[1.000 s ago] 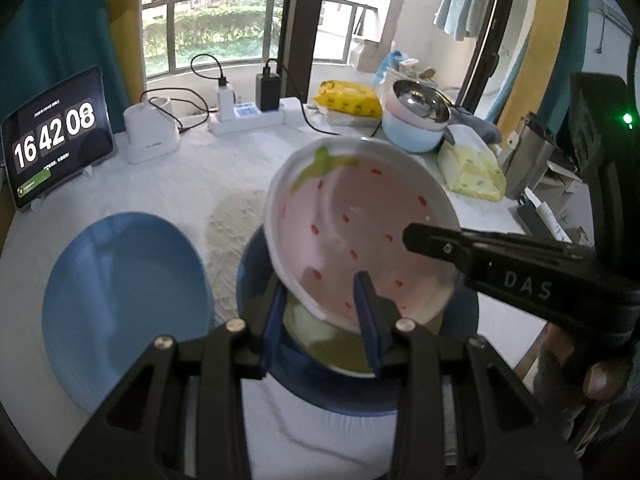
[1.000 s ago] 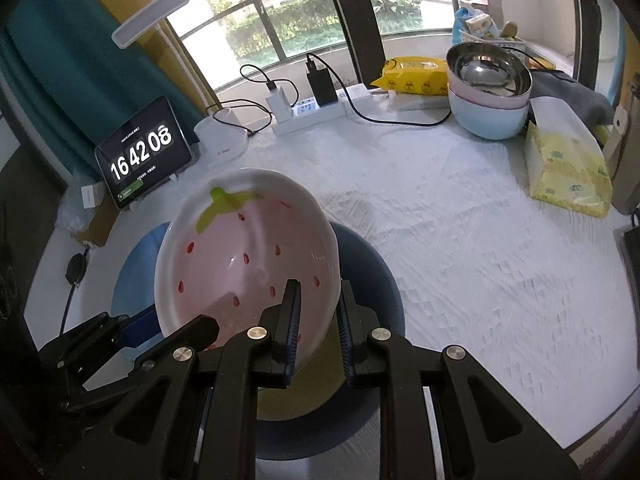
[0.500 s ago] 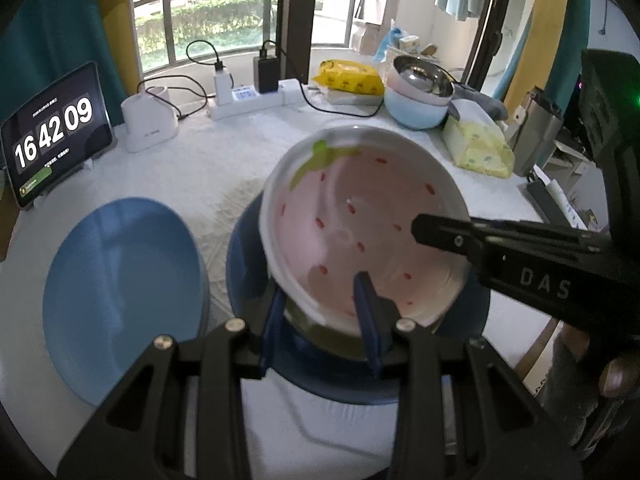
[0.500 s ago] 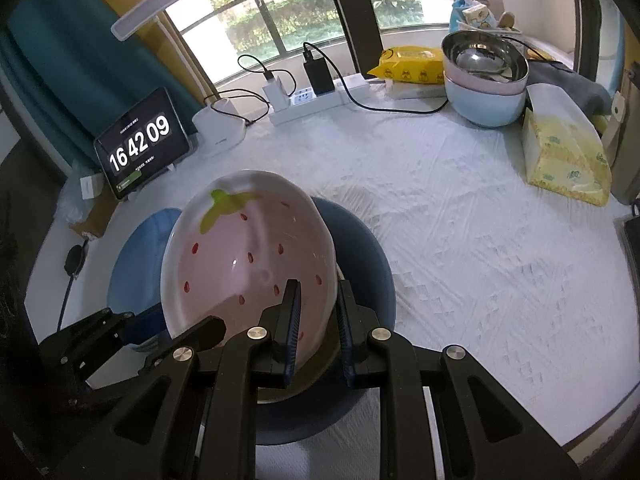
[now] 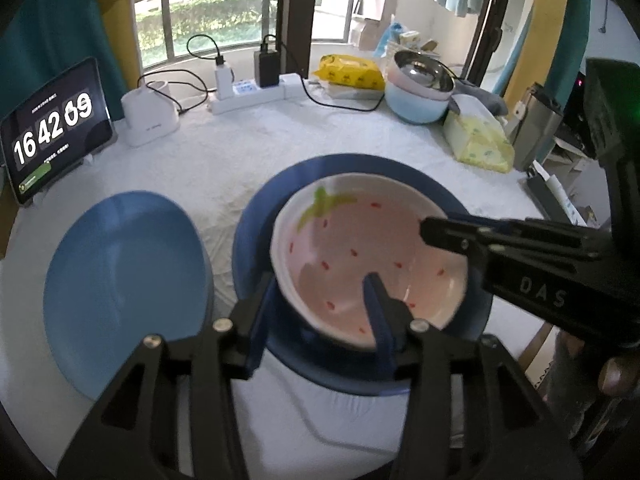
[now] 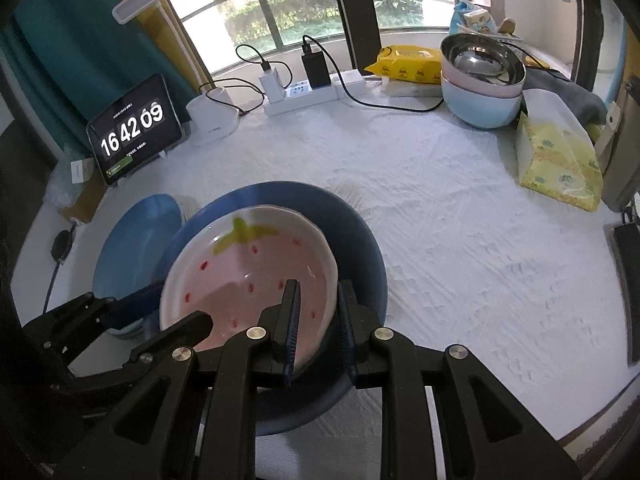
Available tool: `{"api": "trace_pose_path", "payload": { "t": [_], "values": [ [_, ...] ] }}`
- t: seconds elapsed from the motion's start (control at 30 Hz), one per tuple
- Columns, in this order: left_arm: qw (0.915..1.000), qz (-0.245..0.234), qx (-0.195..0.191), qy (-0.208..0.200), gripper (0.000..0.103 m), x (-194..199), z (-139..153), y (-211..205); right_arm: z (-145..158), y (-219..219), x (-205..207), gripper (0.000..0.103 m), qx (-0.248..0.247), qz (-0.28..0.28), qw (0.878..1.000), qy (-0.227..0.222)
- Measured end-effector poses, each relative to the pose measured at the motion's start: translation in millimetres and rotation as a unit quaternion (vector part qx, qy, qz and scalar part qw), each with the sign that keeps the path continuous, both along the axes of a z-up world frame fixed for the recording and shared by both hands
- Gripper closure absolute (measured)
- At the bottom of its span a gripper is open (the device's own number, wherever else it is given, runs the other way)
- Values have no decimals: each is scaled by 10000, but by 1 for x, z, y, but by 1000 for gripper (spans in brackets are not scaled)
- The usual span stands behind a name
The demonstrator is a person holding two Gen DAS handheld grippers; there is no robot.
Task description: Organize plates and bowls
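Observation:
A pink strawberry-pattern bowl sits low inside the dark blue plate. My left gripper straddles the bowl's near rim with its jaws wide apart, one finger inside the bowl and one outside. My right gripper straddles the bowl's right rim, its fingers a little apart around it. A light blue plate lies to the left on the white table.
Stacked bowls, light blue and pink with a steel one on top, stand at the back right beside a tissue pack. A clock tablet, a power strip with cables and a white box line the back.
The strawberry bowl has come down from a raised, tilted pose and now rests inside the dark blue plate. Both grippers went down with it and their jaws widened at its rim.

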State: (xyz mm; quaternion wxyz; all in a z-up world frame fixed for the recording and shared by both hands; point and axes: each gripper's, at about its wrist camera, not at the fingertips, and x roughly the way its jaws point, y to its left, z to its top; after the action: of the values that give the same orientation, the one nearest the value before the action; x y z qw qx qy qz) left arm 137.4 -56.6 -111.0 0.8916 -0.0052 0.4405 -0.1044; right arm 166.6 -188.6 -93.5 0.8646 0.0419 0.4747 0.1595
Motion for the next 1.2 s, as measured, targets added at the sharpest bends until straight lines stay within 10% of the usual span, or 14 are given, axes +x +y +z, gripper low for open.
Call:
{"api": "trace_pose_path", "payload": {
  "t": [0.83, 1.2],
  "values": [
    [9968, 483, -7, -641, 56, -7, 22, 44, 21, -10, -7, 79, -86, 2, 9996, -278],
    [9919, 457, 81, -1185, 56, -14, 12, 64, 31, -20, -19, 43, -418, -2, 9936, -1045]
  ]
}}
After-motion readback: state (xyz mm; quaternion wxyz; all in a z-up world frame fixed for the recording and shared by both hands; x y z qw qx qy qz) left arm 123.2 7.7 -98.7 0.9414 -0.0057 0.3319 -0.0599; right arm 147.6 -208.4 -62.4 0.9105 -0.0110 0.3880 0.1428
